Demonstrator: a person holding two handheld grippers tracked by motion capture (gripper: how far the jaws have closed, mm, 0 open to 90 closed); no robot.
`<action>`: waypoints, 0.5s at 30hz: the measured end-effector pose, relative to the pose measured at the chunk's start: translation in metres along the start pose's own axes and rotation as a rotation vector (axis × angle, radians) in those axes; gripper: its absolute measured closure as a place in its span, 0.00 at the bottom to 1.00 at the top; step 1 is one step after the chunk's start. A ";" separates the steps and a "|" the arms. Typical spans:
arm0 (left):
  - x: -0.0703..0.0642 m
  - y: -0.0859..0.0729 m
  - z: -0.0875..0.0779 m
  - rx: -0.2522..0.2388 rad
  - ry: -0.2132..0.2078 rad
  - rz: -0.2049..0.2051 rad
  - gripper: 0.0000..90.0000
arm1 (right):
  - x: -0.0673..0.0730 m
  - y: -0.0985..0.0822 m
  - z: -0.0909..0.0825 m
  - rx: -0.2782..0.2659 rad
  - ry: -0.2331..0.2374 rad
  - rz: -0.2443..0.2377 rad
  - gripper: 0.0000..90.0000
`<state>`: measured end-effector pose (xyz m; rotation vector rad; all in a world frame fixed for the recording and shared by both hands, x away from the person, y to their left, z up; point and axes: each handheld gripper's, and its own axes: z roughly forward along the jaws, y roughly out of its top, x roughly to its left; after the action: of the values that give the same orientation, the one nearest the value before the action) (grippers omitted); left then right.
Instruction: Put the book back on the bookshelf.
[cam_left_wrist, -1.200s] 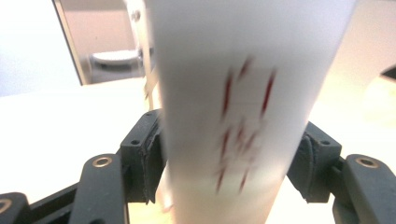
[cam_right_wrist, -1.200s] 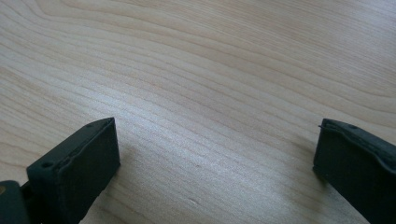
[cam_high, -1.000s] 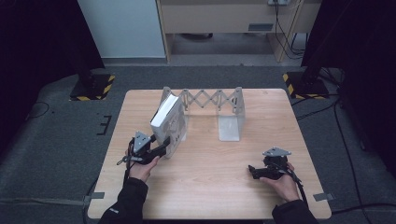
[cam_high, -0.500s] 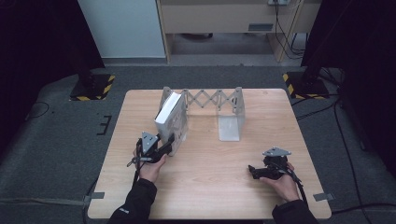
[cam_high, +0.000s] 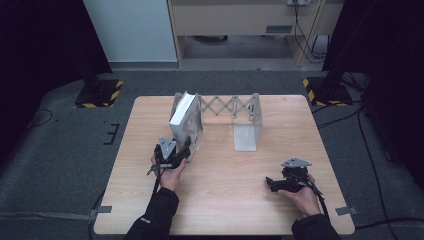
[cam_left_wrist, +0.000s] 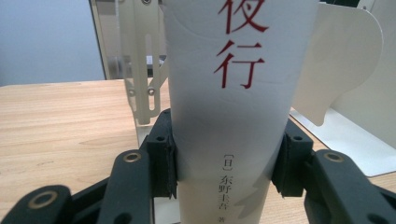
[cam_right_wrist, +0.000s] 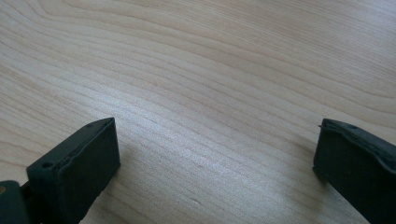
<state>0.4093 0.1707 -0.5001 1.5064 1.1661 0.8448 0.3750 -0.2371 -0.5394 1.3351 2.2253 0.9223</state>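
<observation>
While the left tool (cam_left_wrist: 224, 172) grips the book (cam_left_wrist: 238, 93) at the lower spine, both pads pressed flat on the covers, the book stands straight ahead of it, tilted against the near end plate of the folding bookend (cam_high: 235, 107). Its jaws have just finished closing on the book. Judgement: keep the squeeze even and move slowly, since a low hold lets a tall book tip; guide it upright beside the plate (cam_left_wrist: 140, 70) before letting go. Right tool (cam_right_wrist: 215, 154) rests on the desk (cam_right_wrist: 233, 56), jaws wide apart, holding nothing.
</observation>
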 end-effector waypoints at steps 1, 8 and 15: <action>0.000 0.000 0.001 -0.002 -0.009 0.008 0.57 | 0.000 0.000 0.000 0.000 0.000 0.000 0.01; 0.007 0.000 -0.002 0.039 -0.081 -0.007 0.53 | 0.000 0.000 0.000 0.002 0.003 -0.002 0.01; 0.008 -0.005 -0.009 0.135 -0.096 -0.001 0.51 | 0.001 0.000 0.000 0.002 0.007 -0.009 0.01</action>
<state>0.4023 0.1814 -0.5028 1.6379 1.1719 0.6960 0.3745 -0.2367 -0.5393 1.3240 2.2368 0.9232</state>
